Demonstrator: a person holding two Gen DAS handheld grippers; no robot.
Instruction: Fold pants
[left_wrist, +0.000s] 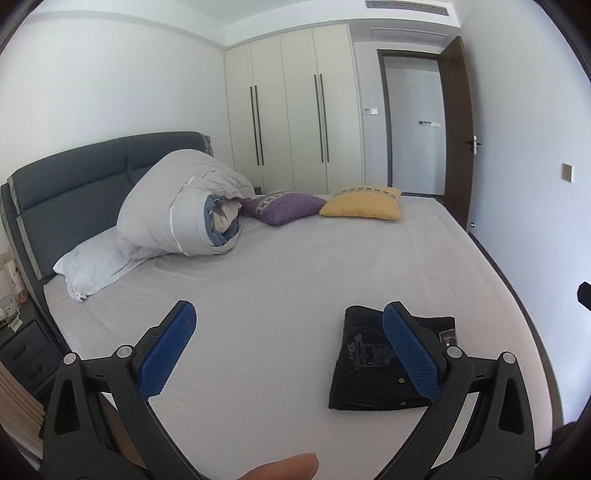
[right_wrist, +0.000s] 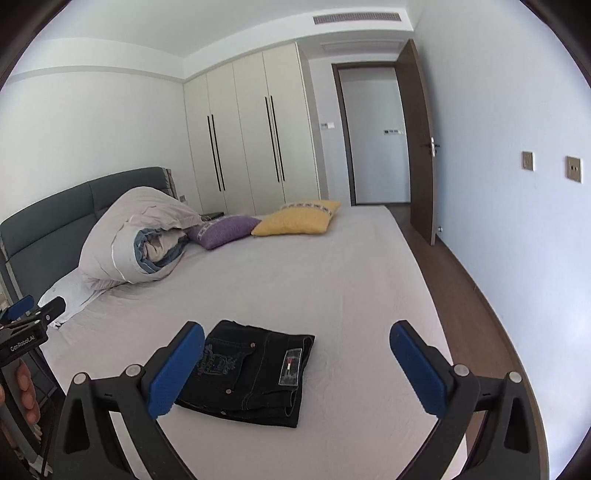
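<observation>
Pants (right_wrist: 251, 373) folded on bed (right_wrist: 332, 280), soft heavy denim; grab thick near edge; left gripper (left_wrist: 290, 321) and right gripper (right_wrist: 297, 339) fingers spread, holding nothing.

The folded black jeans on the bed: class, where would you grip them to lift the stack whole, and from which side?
Grip the jeans at the thick near edge, coming in low from the camera side. All the layers stack there, so one pinch probably holds them together.

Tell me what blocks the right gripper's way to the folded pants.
Nothing visible does. The right gripper hangs open above the folded pants on the bed sheet; the cushions and duvet lie far behind.
</observation>
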